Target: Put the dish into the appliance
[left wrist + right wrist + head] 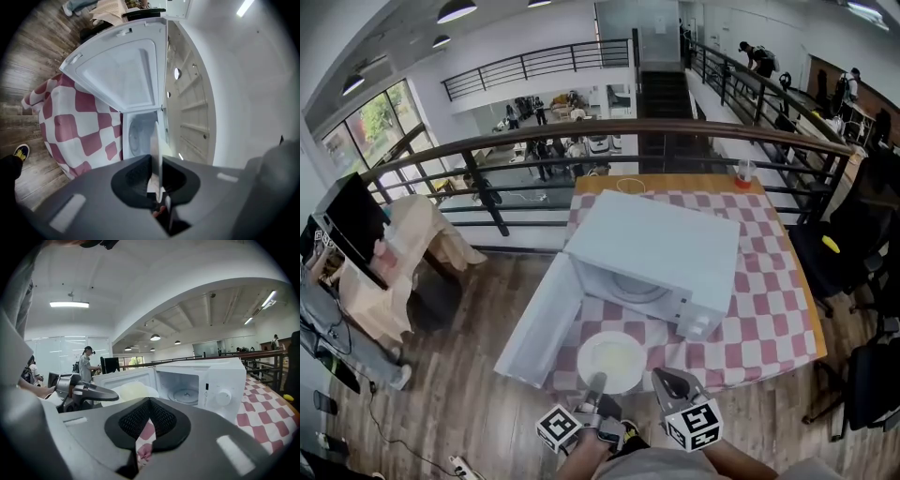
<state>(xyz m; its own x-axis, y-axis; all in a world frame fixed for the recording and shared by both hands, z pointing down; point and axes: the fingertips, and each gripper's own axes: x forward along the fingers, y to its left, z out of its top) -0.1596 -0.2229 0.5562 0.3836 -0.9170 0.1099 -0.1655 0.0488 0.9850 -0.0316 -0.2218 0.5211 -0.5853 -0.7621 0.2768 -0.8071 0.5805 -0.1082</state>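
A white microwave (661, 258) stands on the red-and-white checked table (769, 309), its door (534, 323) swung open to the left. My left gripper (598, 380) is shut on the near rim of a round white dish (612, 359), held flat just in front of the open cavity. In the left gripper view the dish (156, 140) shows edge-on between the jaws, in line with the cavity (140, 133). My right gripper (667, 380) is shut and empty, just right of the dish. The right gripper view shows the dish (129, 392), the left gripper (86, 392) and the glass turntable (183, 394).
A small cup (743, 172) and a thin ring (630, 186) sit at the table's far edge, with a dark railing (581, 131) behind. Black chairs (848, 244) stand to the right. A cloth-draped table (412, 234) with a monitor is at the left.
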